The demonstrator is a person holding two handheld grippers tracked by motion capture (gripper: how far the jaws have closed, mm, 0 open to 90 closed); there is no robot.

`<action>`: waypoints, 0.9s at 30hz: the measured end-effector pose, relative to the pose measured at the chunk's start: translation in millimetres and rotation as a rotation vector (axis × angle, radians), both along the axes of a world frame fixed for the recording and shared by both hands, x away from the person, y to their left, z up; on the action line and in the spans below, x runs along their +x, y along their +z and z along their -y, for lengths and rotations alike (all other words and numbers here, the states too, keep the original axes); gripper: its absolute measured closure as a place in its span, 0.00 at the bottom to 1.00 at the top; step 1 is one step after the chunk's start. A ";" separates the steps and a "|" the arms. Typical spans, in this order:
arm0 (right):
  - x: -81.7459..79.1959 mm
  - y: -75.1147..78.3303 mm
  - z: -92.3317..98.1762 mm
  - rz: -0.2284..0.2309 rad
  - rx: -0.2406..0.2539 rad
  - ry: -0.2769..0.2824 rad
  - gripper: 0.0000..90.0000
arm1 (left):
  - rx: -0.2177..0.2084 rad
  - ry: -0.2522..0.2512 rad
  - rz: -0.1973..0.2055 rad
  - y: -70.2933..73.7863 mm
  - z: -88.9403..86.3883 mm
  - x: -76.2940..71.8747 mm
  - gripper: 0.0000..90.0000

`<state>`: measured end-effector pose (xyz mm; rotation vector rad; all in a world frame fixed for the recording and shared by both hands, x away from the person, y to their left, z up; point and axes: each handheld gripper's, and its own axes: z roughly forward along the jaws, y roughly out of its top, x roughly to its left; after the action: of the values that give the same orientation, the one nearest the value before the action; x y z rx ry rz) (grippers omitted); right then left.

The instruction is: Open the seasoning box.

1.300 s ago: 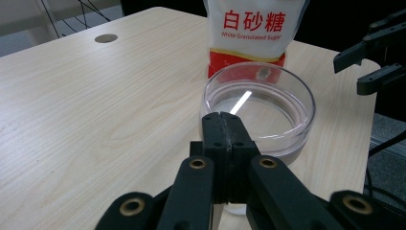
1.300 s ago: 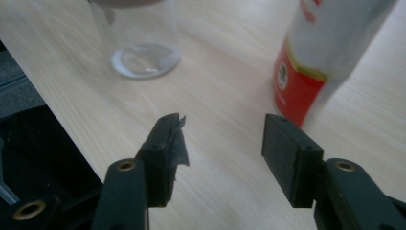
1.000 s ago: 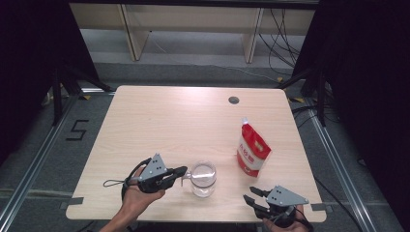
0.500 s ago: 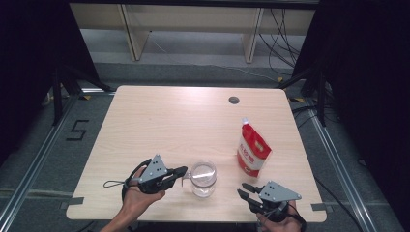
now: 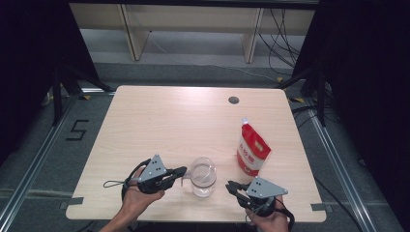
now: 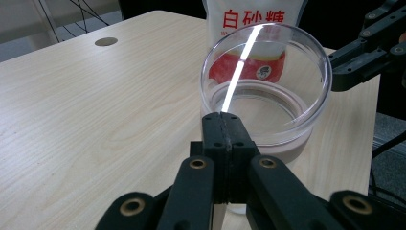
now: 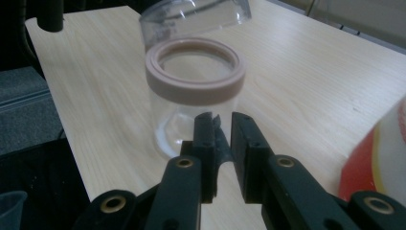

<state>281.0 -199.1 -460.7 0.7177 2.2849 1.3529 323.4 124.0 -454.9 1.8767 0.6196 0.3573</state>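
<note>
A clear jar (image 5: 202,180) with a pinkish seal ring (image 7: 195,72) stands near the table's front edge. Its clear lid (image 6: 265,62) is tipped up on the side of my left gripper (image 5: 183,170), whose jaws are shut on the lid's near rim. My right gripper (image 5: 231,186) points at the jar from the right, a short way off. Its jaws have just been closing and now stand shut with nothing between them. A red and white sugar pouch (image 5: 252,153) stands upright to the right of the jar.
The light wooden table (image 5: 159,125) has a round cable hole (image 5: 233,100) near its far edge. Beyond the table are a grey floor with cables and a pale shelf frame (image 5: 130,29). Dark curtains hang on both sides.
My right gripper has moved left toward the jar, and its jaws have closed. The left gripper, jar and pouch have stayed where they were.
</note>
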 end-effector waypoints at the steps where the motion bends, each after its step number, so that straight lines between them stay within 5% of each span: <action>1: 2.7 1.1 -2.1 0.019 0.001 0.015 0.93 | 0.001 0.000 0.001 0.0 0.0 0.0 0.99; 21: 21.3 10.9 -30.1 0.011 0.055 0.049 0.97 | -0.003 0.004 -0.004 0.1 0.2 0.2 0.99; 27: 24.5 11.8 -33.5 0.019 0.043 0.067 0.97 | -0.006 0.030 -0.006 0.8 -5.4 -2.2 0.73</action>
<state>305.6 -165.6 -448.9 0.6447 2.2894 1.4373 321.2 129.4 -454.1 1.8648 0.6527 0.3692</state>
